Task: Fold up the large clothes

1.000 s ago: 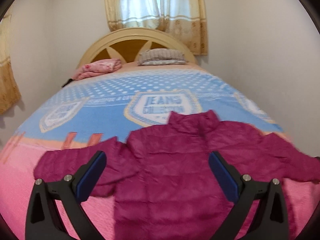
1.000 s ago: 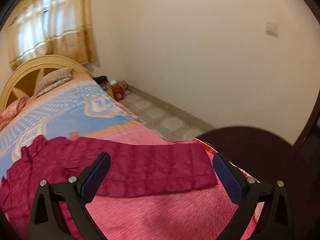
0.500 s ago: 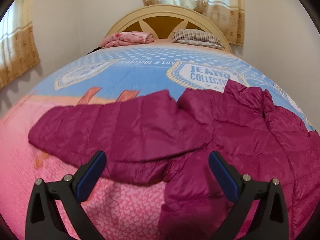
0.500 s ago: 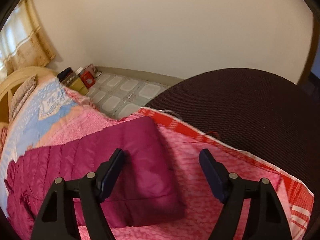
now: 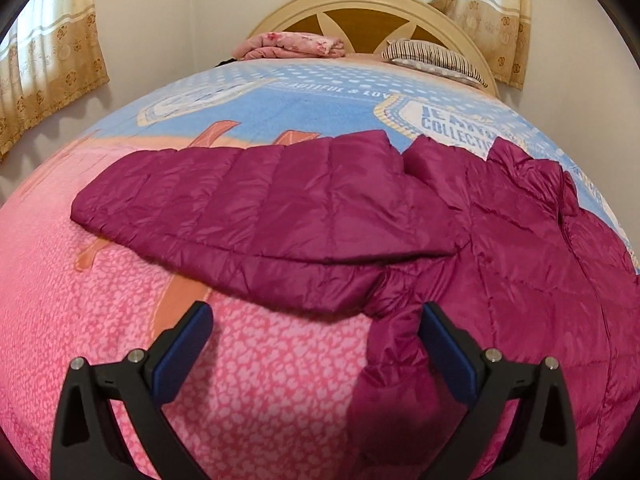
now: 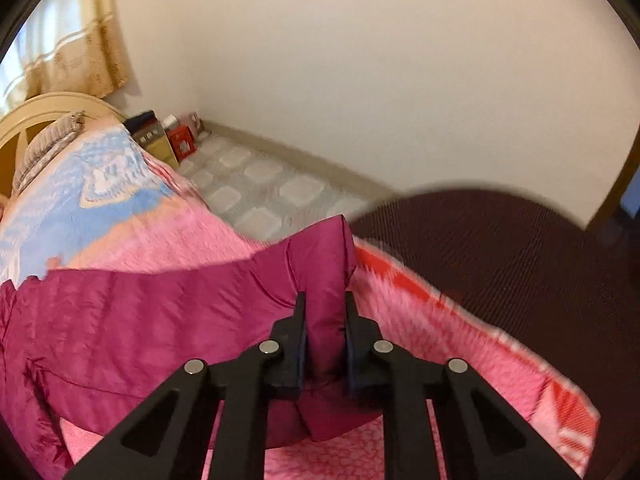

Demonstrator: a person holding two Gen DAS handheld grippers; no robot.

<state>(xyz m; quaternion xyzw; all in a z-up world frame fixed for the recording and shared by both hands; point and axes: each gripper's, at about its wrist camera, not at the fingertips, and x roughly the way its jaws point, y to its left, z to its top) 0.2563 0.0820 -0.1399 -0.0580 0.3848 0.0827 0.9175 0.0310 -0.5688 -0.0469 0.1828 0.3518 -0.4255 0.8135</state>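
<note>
The dark pink padded jacket (image 5: pixel 500 240) lies spread on the bed (image 5: pixel 260 380), on a pink and blue blanket (image 5: pixel 320 100). One sleeve (image 5: pixel 248 216) lies flat toward the left. The right gripper (image 6: pixel 325 316) is closing narrow, with the end of the other sleeve (image 6: pixel 320 264) pinched between its fingers. The left gripper (image 5: pixel 316 344) stands wide above the blanket, beside the jacket's edge, holding nothing.

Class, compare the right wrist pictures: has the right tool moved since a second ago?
Yes. The right tool has swung toward the jacket sleeve's cuff near the bed edge; its jaws, then wide apart, are closing with the cuff between them.
</note>
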